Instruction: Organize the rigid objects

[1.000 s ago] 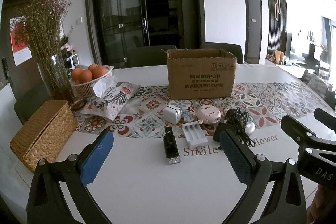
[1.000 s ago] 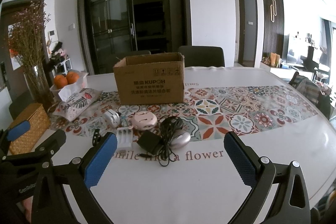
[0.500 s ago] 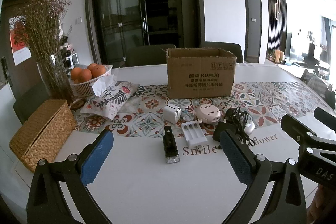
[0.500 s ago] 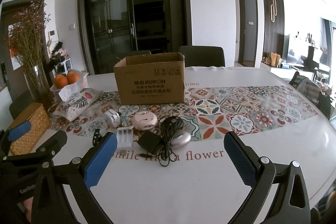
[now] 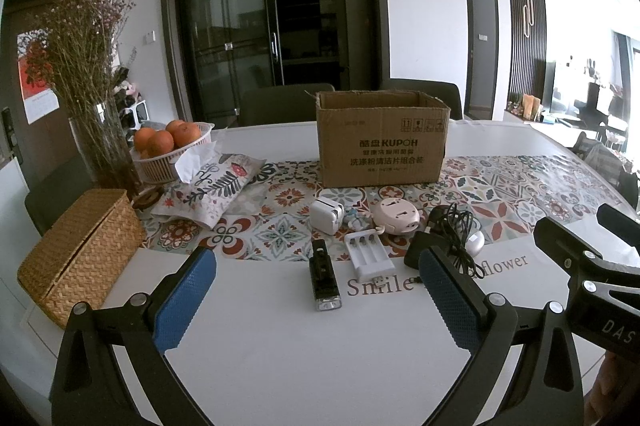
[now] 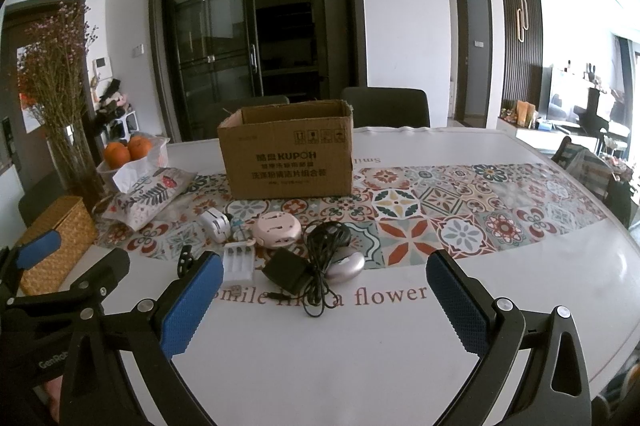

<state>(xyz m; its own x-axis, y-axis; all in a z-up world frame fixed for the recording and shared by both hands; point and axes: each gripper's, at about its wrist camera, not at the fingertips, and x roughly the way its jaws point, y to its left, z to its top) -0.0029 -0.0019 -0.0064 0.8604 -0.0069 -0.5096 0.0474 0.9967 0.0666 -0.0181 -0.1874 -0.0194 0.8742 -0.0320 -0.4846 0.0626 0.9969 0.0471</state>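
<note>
Nothing had shifted over the last second: the left gripper (image 5: pixel 316 300) and right gripper (image 6: pixel 320 300) hung with jaws wide apart and empty, short of the cardboard box (image 5: pixel 380 138). The flashlight (image 5: pixel 325 276), battery charger (image 5: pixel 368 255) and black adapter (image 6: pixel 286 272) lay before that box, so sorting seemed unstarted.

Wicker box (image 5: pixel 80 250), orange basket (image 5: pixel 170 154), dried flowers (image 5: pixel 84 66)
</note>
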